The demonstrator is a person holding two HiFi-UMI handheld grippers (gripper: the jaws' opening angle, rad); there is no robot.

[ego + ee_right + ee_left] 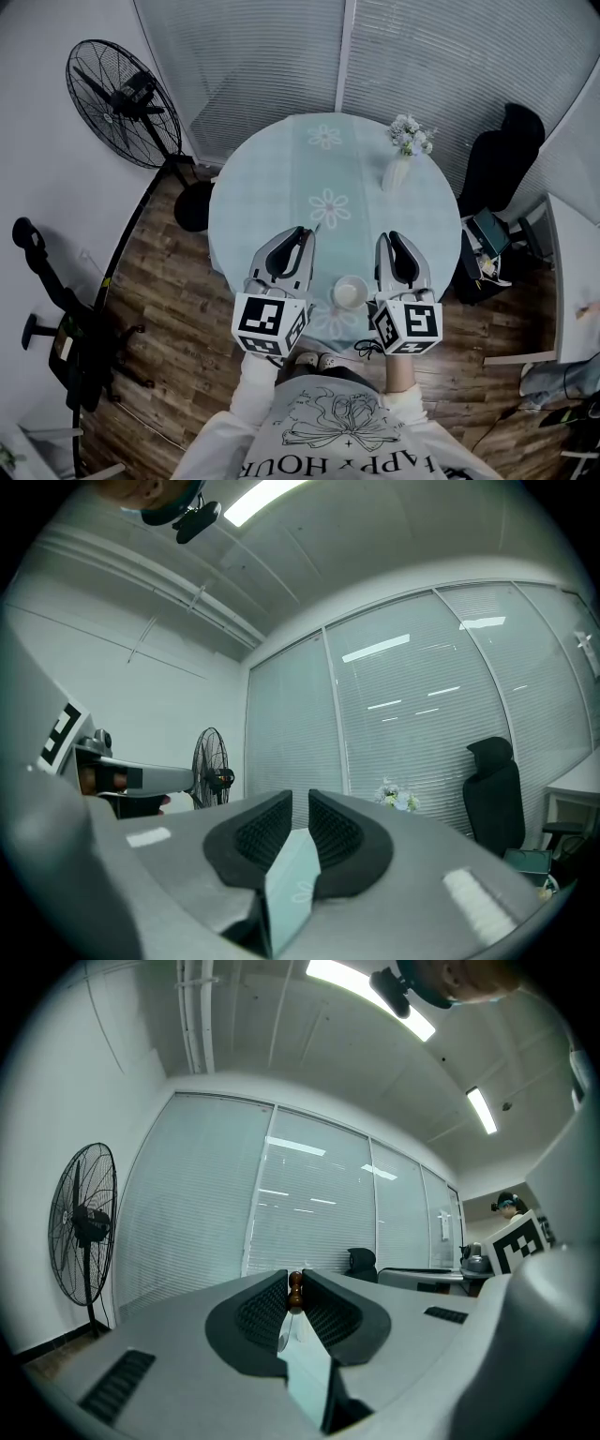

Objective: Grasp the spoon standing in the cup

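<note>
Left gripper (pixel 307 230) of mine is clenched on the spoon (pixel 296 1288): in its own view the two dark ribbed pads stand close together with the spoon's brown knobbed end pinched between their tips, and a pale part of the spoon runs down from the knob into the gap. I hold this gripper level over the near part of the round table (pixel 281 178), its jaws pointing away from me toward the middle of the pale flowered cloth. Just to its right, near the table's edge, stands the white cup (pixel 349 292), between the bodies of my two grippers and apart from the jaw tips where the spoon is held. On the cup's other side sits my right gripper (pixel 391 235), also level and pointing the same way; its own view shows the pads a little apart with only the tablecloth seen through the gap, so it grips nothing. Each gripper carries its marker cube close to my hands. Farther across the table, on the right, a slim white vase (pixel 397 173) with small pale flowers stands upright. Beyond the table are closed blinds; a black standing fan (pixel 117 103) is off to the left on the wooden floor, and a black chair (pixel 502 159) is on the right.
</note>
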